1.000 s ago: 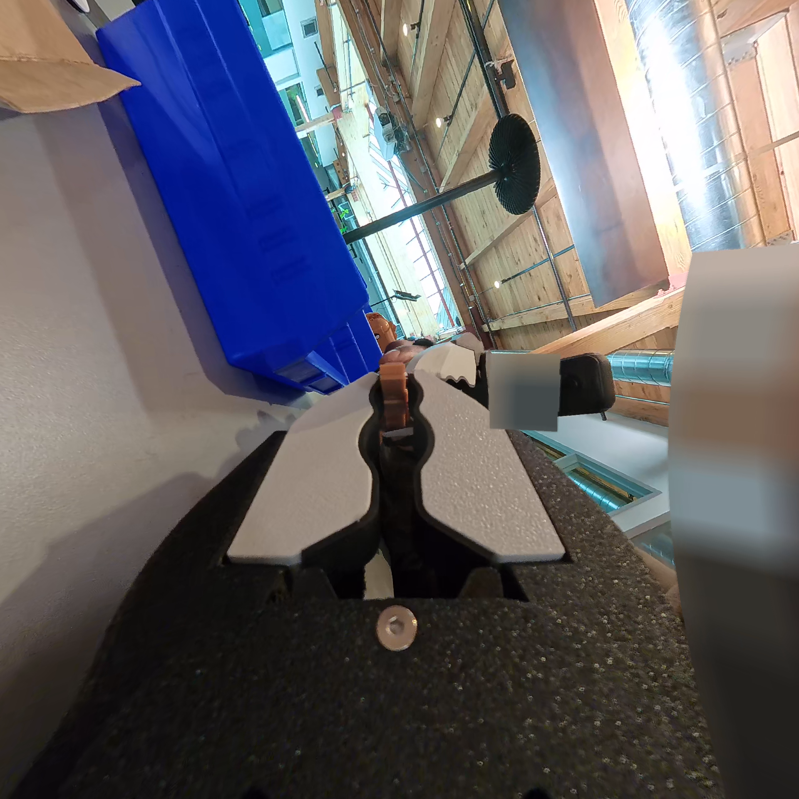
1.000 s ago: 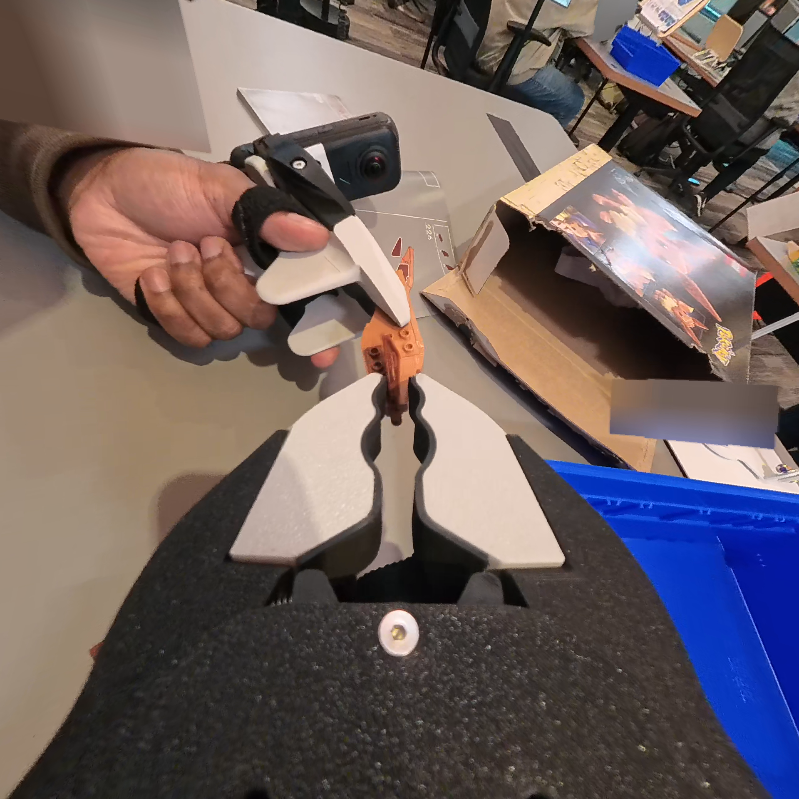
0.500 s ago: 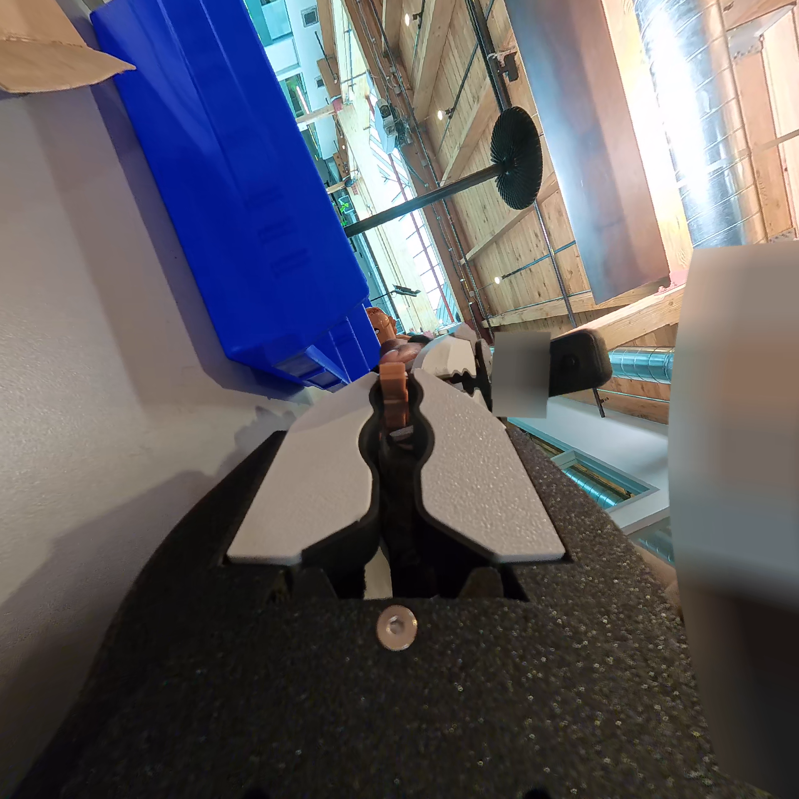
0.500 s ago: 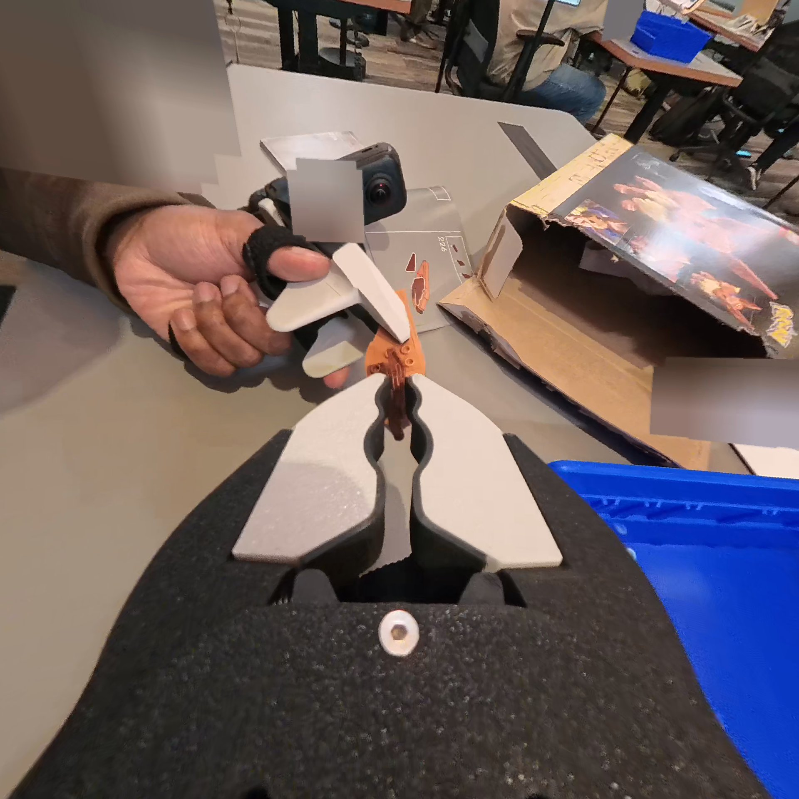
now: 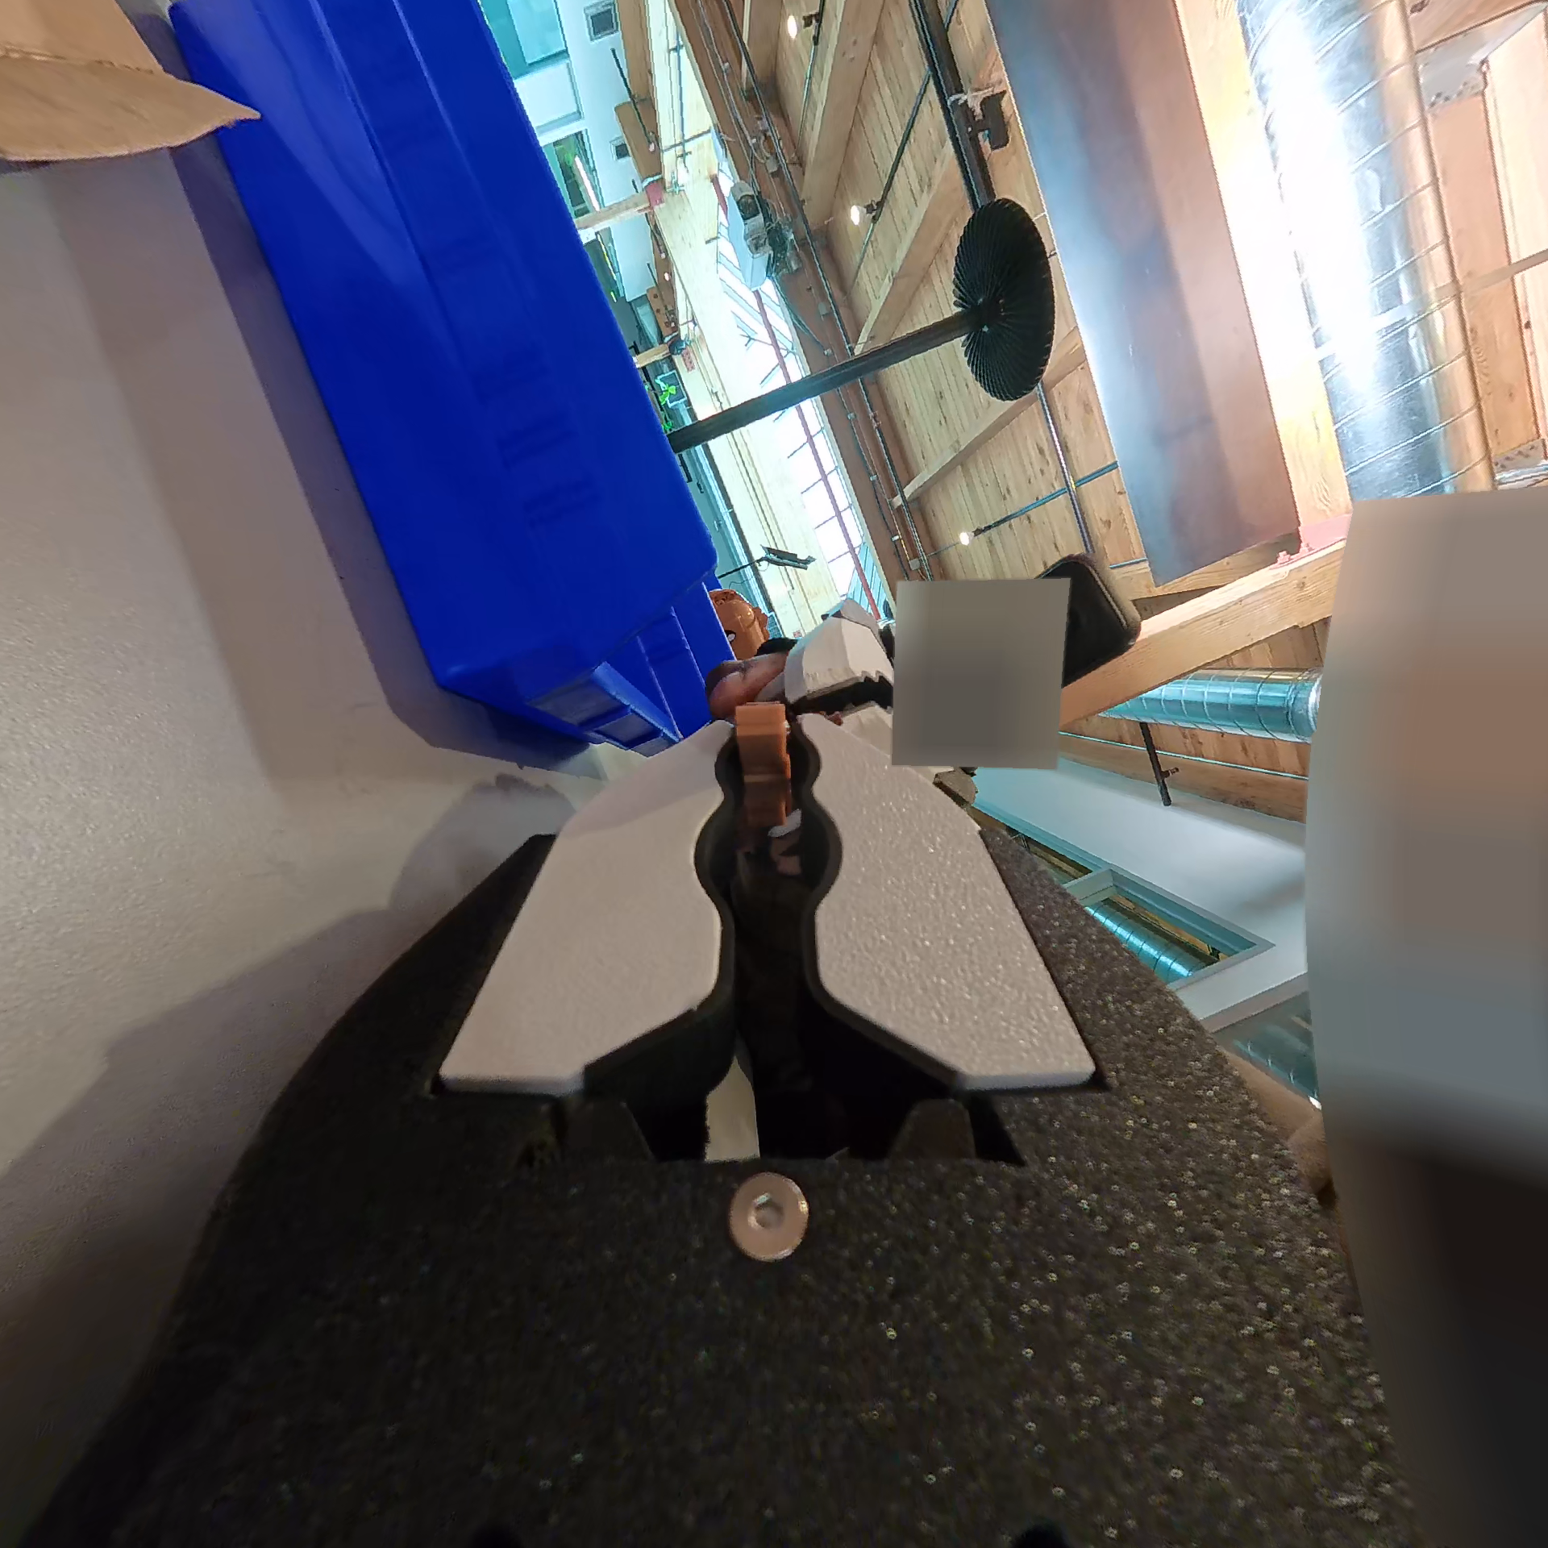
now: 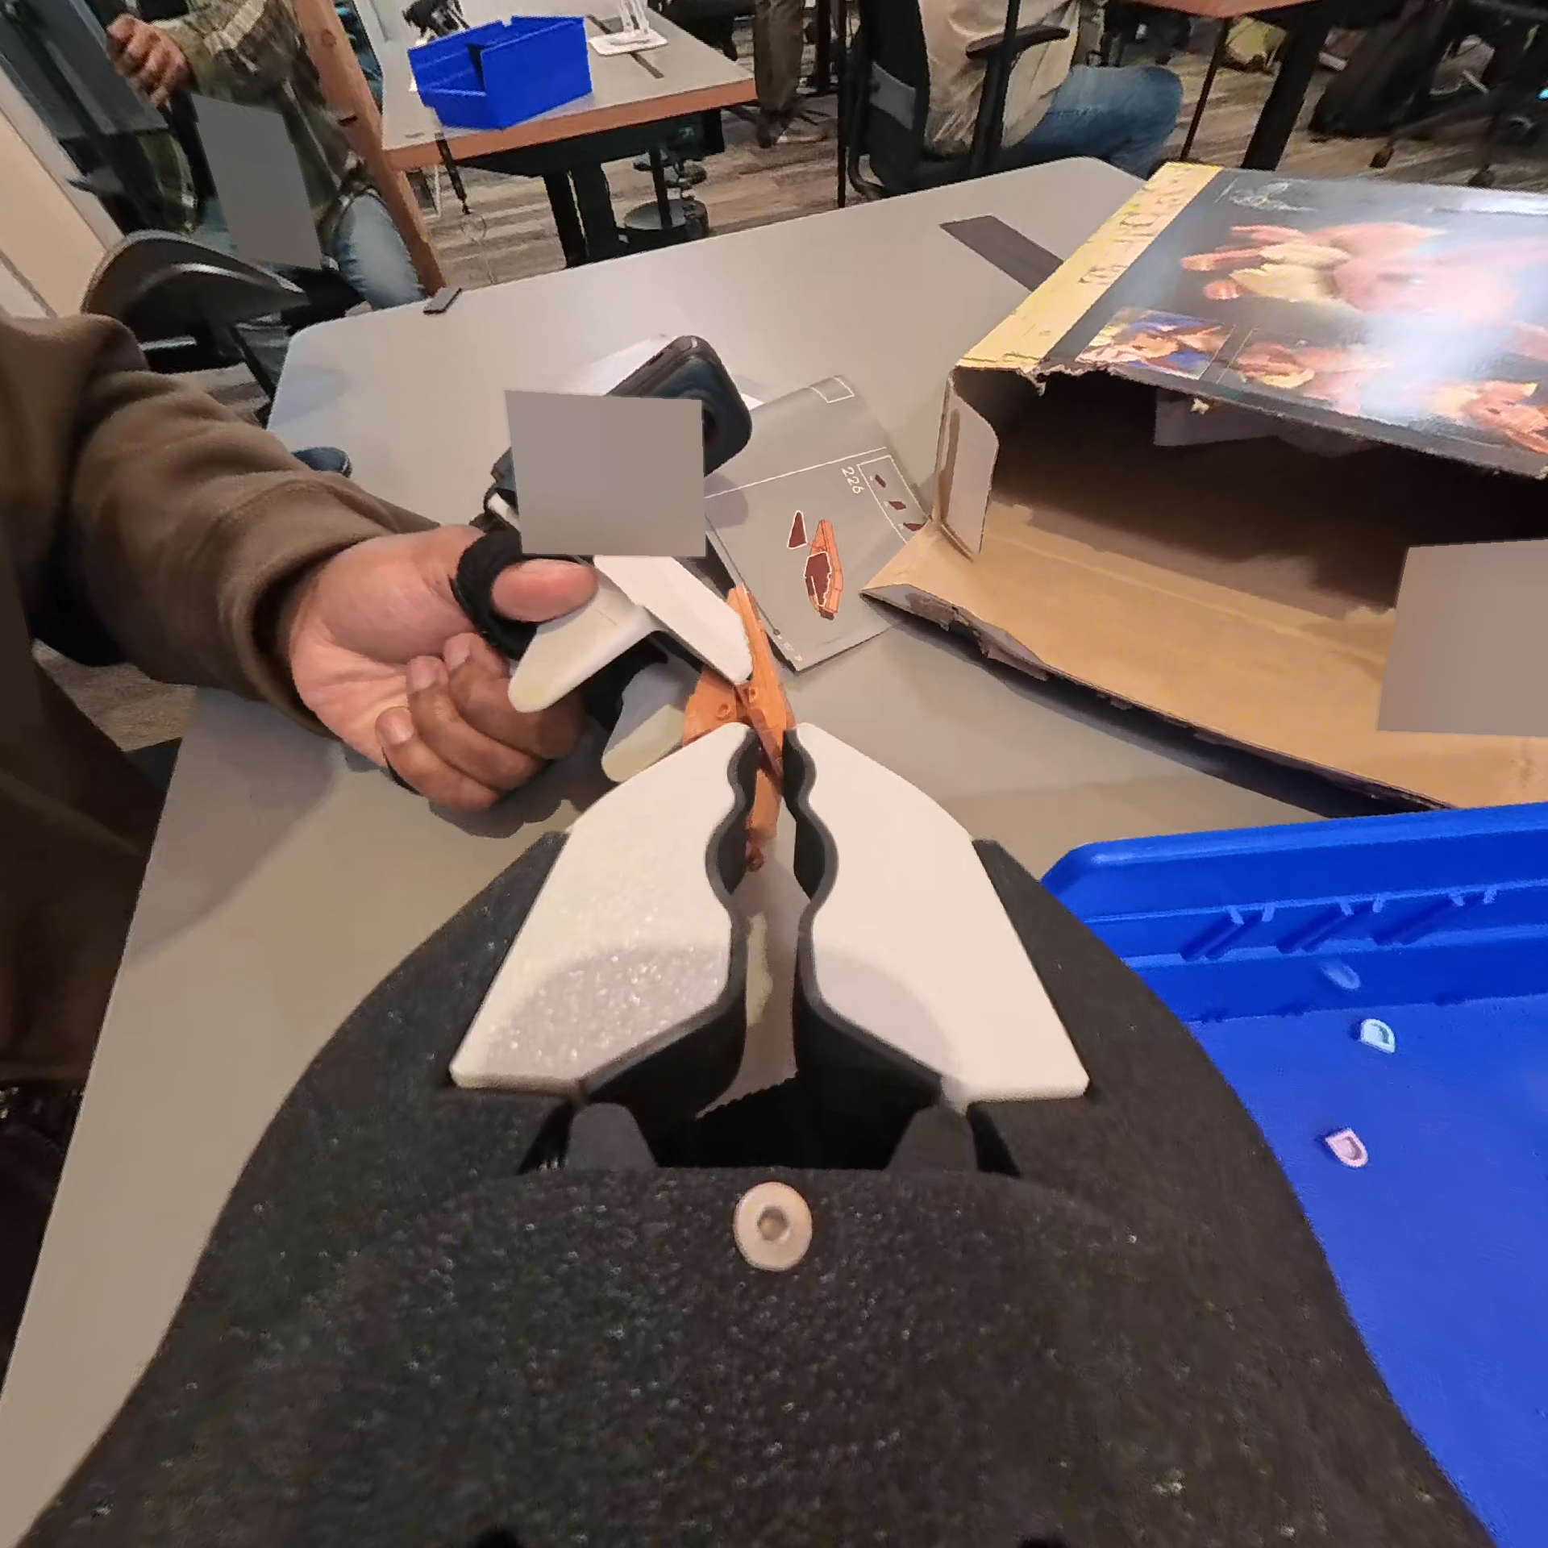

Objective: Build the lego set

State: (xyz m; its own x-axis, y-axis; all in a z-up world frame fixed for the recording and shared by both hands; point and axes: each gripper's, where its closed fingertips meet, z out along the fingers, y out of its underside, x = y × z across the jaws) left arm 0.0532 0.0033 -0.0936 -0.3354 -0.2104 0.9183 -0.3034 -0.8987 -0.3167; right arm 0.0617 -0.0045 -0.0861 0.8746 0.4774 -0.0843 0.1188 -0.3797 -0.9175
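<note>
A wide grey tabletop (image 6: 838,276) carries a torn-open cardboard box with a printed picture lid (image 6: 1256,503), a deep blue plastic bin (image 6: 1340,1047) and a grey printed instruction sheet (image 6: 821,536). Above the table, the left gripper (image 6: 737,670), held in a person's hand (image 6: 402,653), clamps one end of a small orange toy-brick assembly (image 6: 758,695). The right gripper (image 6: 775,741) is closed on the same assembly's other end, its pads pressing both sides.
</note>
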